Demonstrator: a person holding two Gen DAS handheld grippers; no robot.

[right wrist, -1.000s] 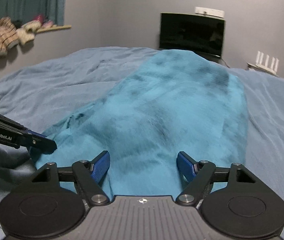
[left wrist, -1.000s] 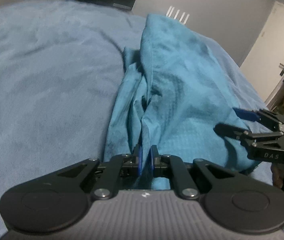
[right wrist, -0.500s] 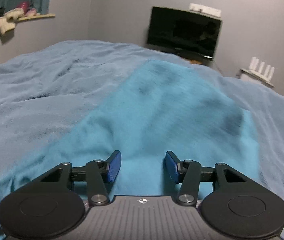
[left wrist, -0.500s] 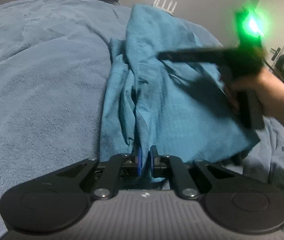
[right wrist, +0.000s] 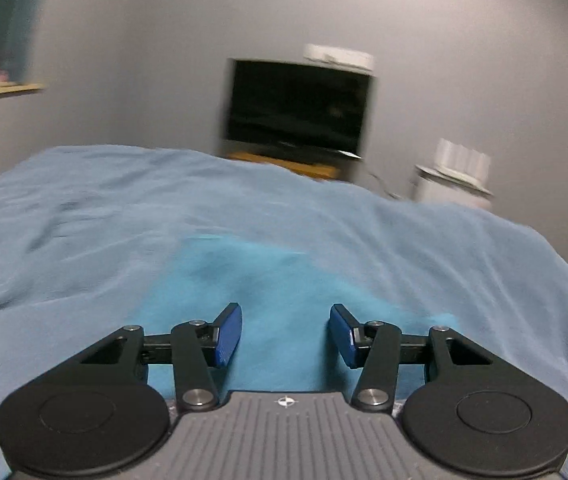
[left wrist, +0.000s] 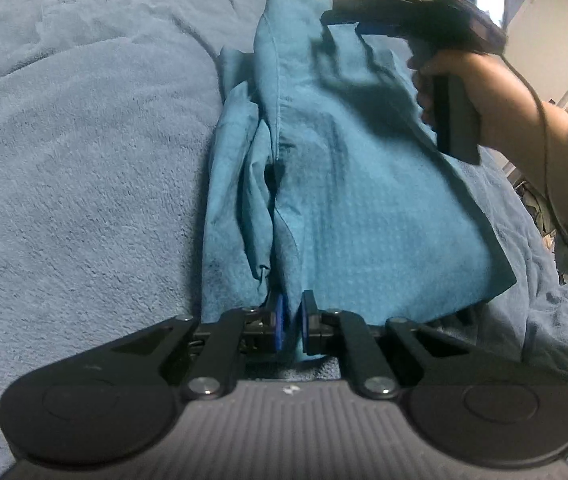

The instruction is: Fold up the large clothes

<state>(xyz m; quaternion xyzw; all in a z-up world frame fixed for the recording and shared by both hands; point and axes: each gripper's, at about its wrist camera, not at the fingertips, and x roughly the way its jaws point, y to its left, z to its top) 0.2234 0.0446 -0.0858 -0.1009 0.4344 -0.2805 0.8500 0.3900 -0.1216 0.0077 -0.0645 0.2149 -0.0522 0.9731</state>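
Note:
A teal garment [left wrist: 348, 184] lies lengthwise on a light blue blanket [left wrist: 75, 152], folded into a long strip with bunched layers along its left side. My left gripper [left wrist: 292, 322] is shut on the garment's near edge. My right gripper [right wrist: 286, 334] is open and empty, hovering above the far end of the garment [right wrist: 267, 280]. In the left wrist view the right gripper [left wrist: 344, 12] shows at the upper right, held by a hand over the garment's far end.
The blanket [right wrist: 83, 208] covers the whole bed. Beyond the far end stand a dark TV [right wrist: 298, 108] and a white router [right wrist: 456, 172] against a grey wall. A door [left wrist: 556, 28] is at the far right.
My right gripper has moved from the garment's near right corner forward to its far end, staying open. My left gripper has kept its hold at the near edge.

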